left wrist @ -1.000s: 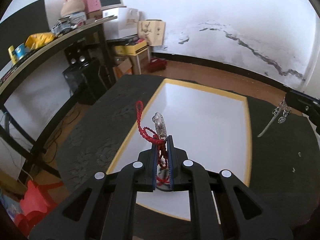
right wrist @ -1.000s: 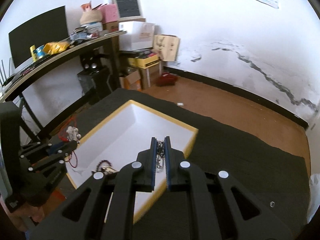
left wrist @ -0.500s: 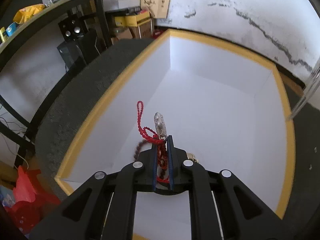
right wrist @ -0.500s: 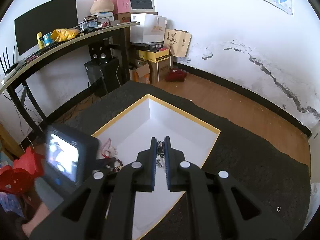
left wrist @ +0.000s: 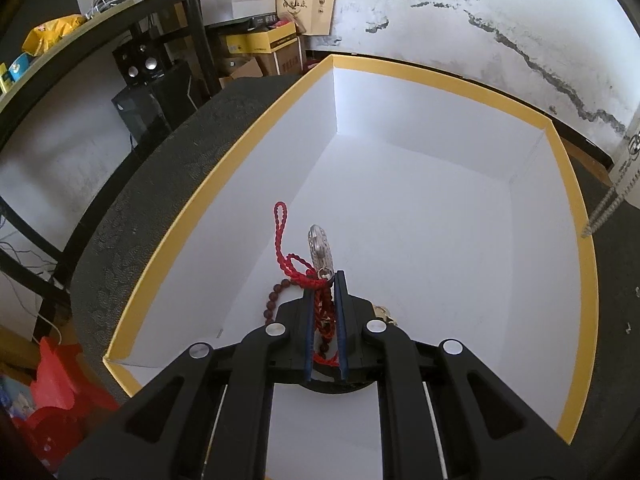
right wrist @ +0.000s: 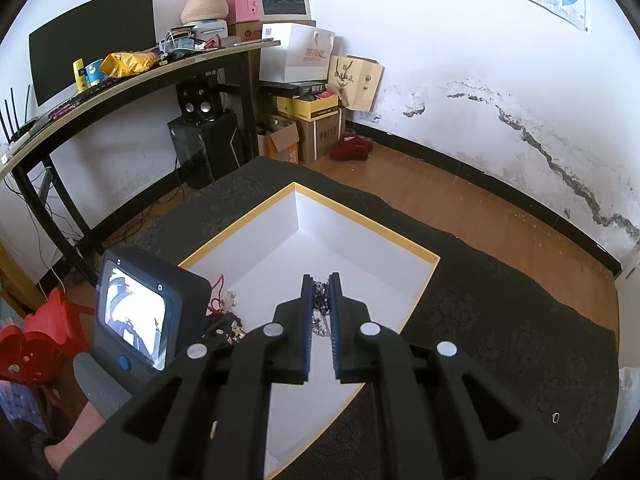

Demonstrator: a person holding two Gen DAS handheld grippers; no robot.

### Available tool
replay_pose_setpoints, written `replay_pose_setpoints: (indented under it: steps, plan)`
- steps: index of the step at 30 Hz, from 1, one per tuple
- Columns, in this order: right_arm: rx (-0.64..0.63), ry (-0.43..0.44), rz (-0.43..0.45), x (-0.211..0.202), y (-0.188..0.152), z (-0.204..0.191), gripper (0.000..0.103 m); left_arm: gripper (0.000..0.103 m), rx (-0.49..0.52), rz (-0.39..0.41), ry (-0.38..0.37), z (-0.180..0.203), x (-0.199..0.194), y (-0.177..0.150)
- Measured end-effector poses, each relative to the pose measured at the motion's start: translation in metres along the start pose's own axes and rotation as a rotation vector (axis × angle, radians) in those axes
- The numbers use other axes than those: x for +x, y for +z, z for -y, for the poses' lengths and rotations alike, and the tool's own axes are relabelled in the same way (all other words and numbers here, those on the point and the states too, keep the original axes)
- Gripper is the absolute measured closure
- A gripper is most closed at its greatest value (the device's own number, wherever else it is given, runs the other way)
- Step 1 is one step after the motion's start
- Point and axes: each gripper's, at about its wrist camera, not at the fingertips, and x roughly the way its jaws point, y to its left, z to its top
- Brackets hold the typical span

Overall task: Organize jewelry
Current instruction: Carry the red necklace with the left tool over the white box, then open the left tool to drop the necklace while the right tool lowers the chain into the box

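Observation:
My left gripper (left wrist: pixel 324 276) is shut on a red cord necklace (left wrist: pixel 290 260) with a silver pendant (left wrist: pixel 320 246), held low inside the white box with a yellow rim (left wrist: pixel 572 184). A dark bead bracelet (left wrist: pixel 272 300) lies on the box floor under the fingers. My right gripper (right wrist: pixel 321 280) is shut on a silver chain (right wrist: pixel 320 304) above the same box (right wrist: pixel 434 258). The left gripper's body (right wrist: pixel 136 312) shows in the right wrist view at the box's left corner, with the red cord (right wrist: pixel 218 292) beside it.
The box sits on a dark patterned table cover (right wrist: pixel 500 320). A small ring (right wrist: pixel 555 417) lies on the cover at the right. A desk with clutter (right wrist: pixel 132 68), speakers and cardboard boxes stand behind. A red stool (right wrist: pixel 36 340) is at the left.
My left gripper has dropped deeper into the box with the red necklace. My right gripper has come closer over the box with the chain.

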Motion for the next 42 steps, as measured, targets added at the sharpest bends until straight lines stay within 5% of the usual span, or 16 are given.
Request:
replay_pose_setpoints:
  steps: [9,10,12,13,14,42]
  plan:
    - [0.003,-0.002,-0.02,0.012,-0.003,0.0,0.095,0.09,-0.013,0.0,0.004,-0.005,0.0,0.0]
    - [0.003,-0.003,-0.023,0.014,-0.003,-0.001,0.095,0.084,-0.016,-0.004,0.002,-0.006,0.0,0.001]
    - [0.001,-0.004,-0.029,0.018,-0.002,-0.001,0.095,0.055,-0.027,-0.004,-0.002,-0.01,-0.002,0.003]
    - [0.001,-0.006,-0.032,0.02,-0.001,-0.001,0.095,0.032,-0.031,0.004,-0.001,-0.011,-0.004,0.003]
    - [0.002,-0.007,-0.036,0.023,0.0,-0.001,0.095,0.029,-0.035,0.019,-0.002,-0.012,-0.008,0.003]
    - [0.038,-0.031,-0.289,0.154,-0.002,-0.003,0.095,0.025,-0.032,0.091,-0.041,-0.033,-0.053,-0.003]
